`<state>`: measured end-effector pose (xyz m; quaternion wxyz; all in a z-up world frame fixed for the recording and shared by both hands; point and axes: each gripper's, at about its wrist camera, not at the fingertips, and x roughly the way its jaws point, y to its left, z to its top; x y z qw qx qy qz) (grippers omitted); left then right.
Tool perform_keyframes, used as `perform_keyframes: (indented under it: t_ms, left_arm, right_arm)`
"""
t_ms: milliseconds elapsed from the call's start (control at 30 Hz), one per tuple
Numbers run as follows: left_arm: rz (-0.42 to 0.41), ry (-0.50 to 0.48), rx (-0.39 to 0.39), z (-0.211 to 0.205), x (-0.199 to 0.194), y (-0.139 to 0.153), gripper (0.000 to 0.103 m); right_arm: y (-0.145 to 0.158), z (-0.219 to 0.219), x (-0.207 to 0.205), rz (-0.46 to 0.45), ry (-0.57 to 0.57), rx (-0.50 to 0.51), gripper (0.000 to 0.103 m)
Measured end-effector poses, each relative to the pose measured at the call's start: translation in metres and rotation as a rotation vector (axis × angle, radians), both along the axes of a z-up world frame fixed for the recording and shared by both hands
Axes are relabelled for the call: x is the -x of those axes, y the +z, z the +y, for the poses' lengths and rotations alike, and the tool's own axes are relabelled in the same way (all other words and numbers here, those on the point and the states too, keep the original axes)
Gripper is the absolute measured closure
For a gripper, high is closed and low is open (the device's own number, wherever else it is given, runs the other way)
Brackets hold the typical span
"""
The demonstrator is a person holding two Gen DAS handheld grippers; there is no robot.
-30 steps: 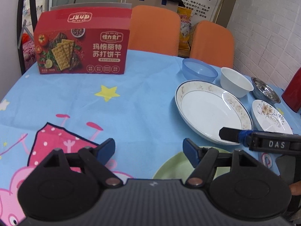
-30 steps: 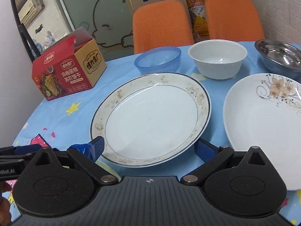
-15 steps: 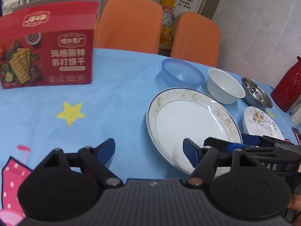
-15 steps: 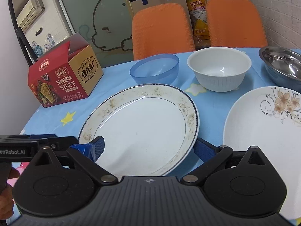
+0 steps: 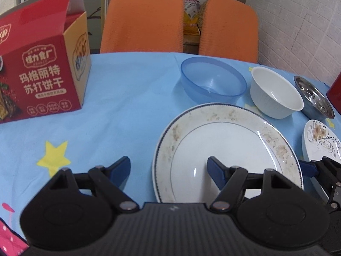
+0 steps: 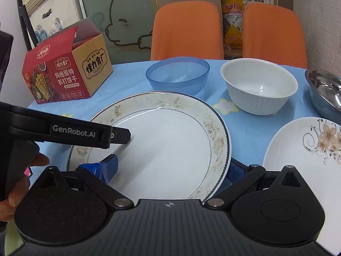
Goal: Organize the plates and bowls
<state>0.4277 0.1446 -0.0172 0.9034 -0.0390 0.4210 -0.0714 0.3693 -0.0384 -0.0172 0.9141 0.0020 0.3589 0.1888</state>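
Note:
A large white plate with a worn floral rim (image 5: 226, 151) (image 6: 162, 145) lies on the blue tablecloth. My left gripper (image 5: 170, 168) is open, straddling its left rim, one finger over the plate and one outside. My right gripper (image 6: 170, 168) is open, straddling the plate's right rim. The left gripper's body (image 6: 70, 131) shows over the plate's left side. Behind the plate stand a blue plastic bowl (image 5: 213, 82) (image 6: 178, 74), a white bowl (image 5: 276, 92) (image 6: 259, 86) and a steel bowl (image 5: 313, 97) (image 6: 326, 91). A small flowered plate (image 5: 321, 144) (image 6: 307, 160) lies to the right.
A red cracker box (image 5: 40, 81) (image 6: 66, 72) stands open at the back left. Two orange chairs (image 5: 142, 19) (image 6: 187, 32) stand behind the table. A red object (image 5: 334, 91) is at the far right edge.
Both grippers have moved forward and closed in on the large plate, which now lies between each pair of fingers. The left gripper has swung right, off the green plate seen earlier.

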Motion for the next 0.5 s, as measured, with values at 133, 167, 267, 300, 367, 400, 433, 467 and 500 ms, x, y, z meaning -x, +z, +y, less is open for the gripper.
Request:
perform_keyframes:
  t_ms: [133,167,267,300,367,400,433,467,500]
  left_arm:
    - [-0.018,-0.015,-0.014,-0.005,-0.002,-0.002,0.031]
    - [-0.025,-0.015,-0.014,-0.006,-0.001,-0.002,0.031]
    - [-0.038,-0.024,-0.014,-0.007,0.000,-0.003,0.033]
    - [-0.039,-0.027,-0.013,-0.008,0.000,-0.003,0.033]
    - [-0.039,-0.044,-0.014,-0.013,0.001,-0.002,0.036]
    - [-0.041,-0.057,-0.016,-0.015,0.002,-0.002,0.038]
    - [-0.043,-0.062,-0.034,-0.020,0.003,-0.001,0.038]
    - [-0.036,-0.055,-0.030,-0.020,0.002,-0.001,0.038]
    - [-0.030,-0.054,-0.026,-0.019,0.002,-0.001,0.038]
  right_arm:
    - [-0.005,0.007,0.001,-0.036,0.016,0.066,0.012]
    - [-0.007,0.009,0.004,-0.056,0.014,0.077,0.012]
    - [-0.009,0.008,0.005,-0.082,0.018,0.068,0.012]
    - [-0.009,0.007,0.005,-0.083,0.020,0.068,0.012]
    - [-0.009,0.008,0.005,-0.087,0.018,0.067,0.012]
    - [-0.009,0.008,0.005,-0.090,0.015,0.067,0.012]
    - [-0.009,0.008,0.005,-0.093,0.014,0.068,0.012]
    - [-0.009,0.008,0.005,-0.093,0.016,0.068,0.012]
    - [-0.009,0.007,0.005,-0.091,0.020,0.068,0.012]
